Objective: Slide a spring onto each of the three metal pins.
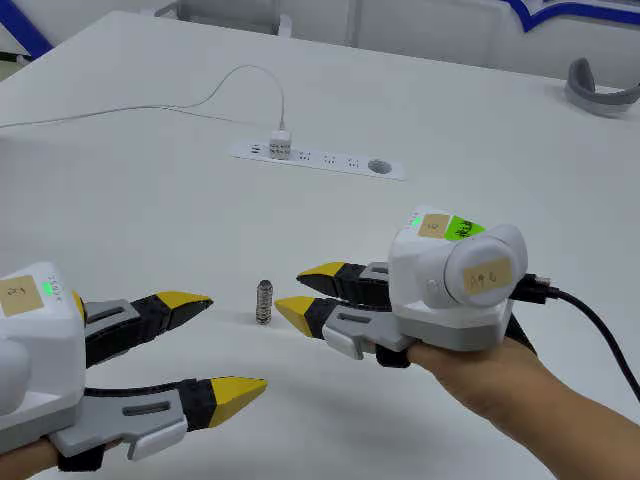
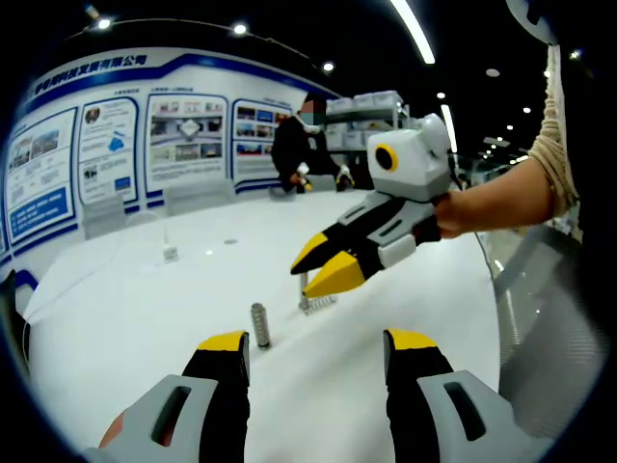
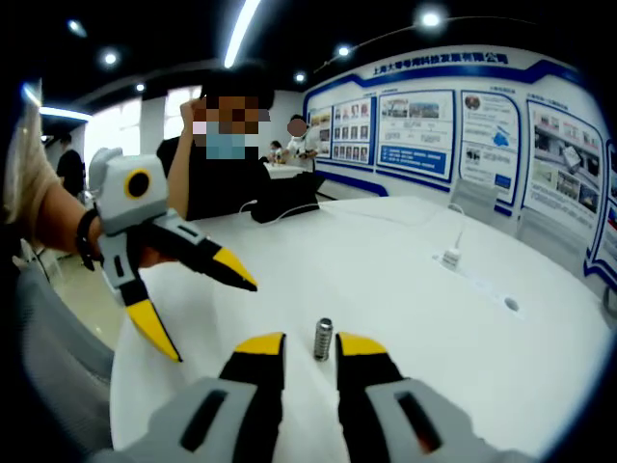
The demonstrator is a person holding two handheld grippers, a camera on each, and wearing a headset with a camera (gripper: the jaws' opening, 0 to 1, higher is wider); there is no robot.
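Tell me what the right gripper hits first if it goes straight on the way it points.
The upright spring-covered pin on the white table: it stands just ahead of the right gripper, in line with the gap between its open jaws. How near is hard to judge.

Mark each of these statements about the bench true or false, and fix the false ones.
1. A spring-covered pin stands upright on the white table. True.
2. The left gripper has its jaws shut. False: its jaws are spread wide, with nothing between them.
3. The right gripper is gripping the spring-covered pin. False: the pin stands free just ahead of its tips, and the jaws have a narrow gap between them.
4. A charger is plugged into the power strip farther back on the table. True.
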